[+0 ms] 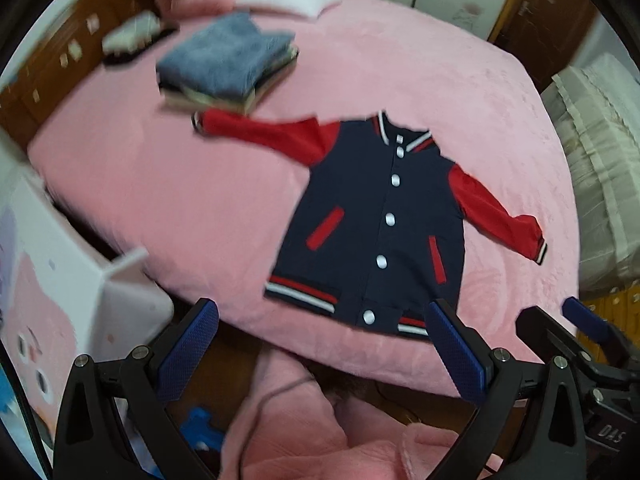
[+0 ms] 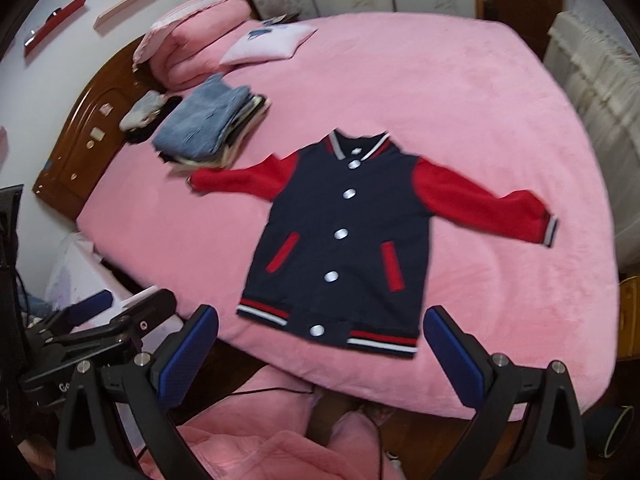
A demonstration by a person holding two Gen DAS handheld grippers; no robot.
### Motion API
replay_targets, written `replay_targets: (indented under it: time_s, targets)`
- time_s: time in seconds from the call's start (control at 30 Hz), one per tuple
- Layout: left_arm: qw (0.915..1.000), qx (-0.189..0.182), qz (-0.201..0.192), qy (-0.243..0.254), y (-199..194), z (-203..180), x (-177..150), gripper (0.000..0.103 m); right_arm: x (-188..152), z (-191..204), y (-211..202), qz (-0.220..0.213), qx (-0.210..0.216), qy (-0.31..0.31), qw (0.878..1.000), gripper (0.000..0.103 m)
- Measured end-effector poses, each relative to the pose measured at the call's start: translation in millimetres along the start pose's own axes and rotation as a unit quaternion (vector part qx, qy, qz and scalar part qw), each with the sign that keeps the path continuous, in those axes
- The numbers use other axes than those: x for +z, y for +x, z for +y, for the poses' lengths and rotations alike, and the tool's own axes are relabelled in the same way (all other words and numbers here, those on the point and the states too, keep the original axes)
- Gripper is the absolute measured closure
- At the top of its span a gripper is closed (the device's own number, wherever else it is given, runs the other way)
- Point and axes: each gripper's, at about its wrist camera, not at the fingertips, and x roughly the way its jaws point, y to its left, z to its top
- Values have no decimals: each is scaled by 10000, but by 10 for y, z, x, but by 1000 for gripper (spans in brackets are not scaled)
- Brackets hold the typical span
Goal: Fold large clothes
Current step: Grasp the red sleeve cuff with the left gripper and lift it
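Because the jacket [image 1: 372,216] is lying flat and face up on the pink bed [image 1: 160,200], buttoned, with both red sleeves spread outward, it is sitting ready for a first fold. It is resting just ahead of both sets of jaws, its hem nearest them. Both the left gripper [image 1: 320,344] and the right gripper [image 2: 320,348] are hovering with jaws spread wide, gripping nothing. Beyond the jacket's far sleeve, a stack of folded clothes [image 2: 208,120] is waiting.

A bed [image 2: 460,92] covered in pink plush carries everything. A navy jacket [image 2: 344,240] with red sleeves lies flat, buttoned, near the foot edge. A stack of folded clothes [image 2: 208,120] sits toward the headboard; a white pillow [image 2: 268,42] lies at the head corner.
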Motion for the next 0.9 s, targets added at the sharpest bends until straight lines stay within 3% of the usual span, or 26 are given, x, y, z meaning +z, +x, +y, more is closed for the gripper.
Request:
replay_targets:
  time_s: [0.13, 0.33, 0.43, 0.6, 0.73, 0.9]
  targets:
    - [9943, -505, 740, -585, 477, 355, 45, 1, -33, 179, 273, -199, -439, -353, 9982, 3]
    - [9810, -544, 1258, -1372, 1301, 993, 374, 1, 17, 458, 850, 95, -411, -390, 9983, 3]
    - [9756, -485, 1281, -1717, 1745, 1355, 670, 1, 131, 562, 1207, 256, -266, -225, 9991, 3]
    - [9725, -589, 1028, -2004, 2453, 1884, 1275, 4, 576, 696, 1986, 276, -267, 343, 9987, 3]
    - [9708, -733, 408, -2247, 2946, 2314, 1839, 8, 985, 735, 2460, 104, -496, 873, 9949, 3]
    - [9499, -1493, -136, -2742, 3342, 2662, 2318, 10, 1224, 774, 2839, 114, -655, 1088, 9918, 3]
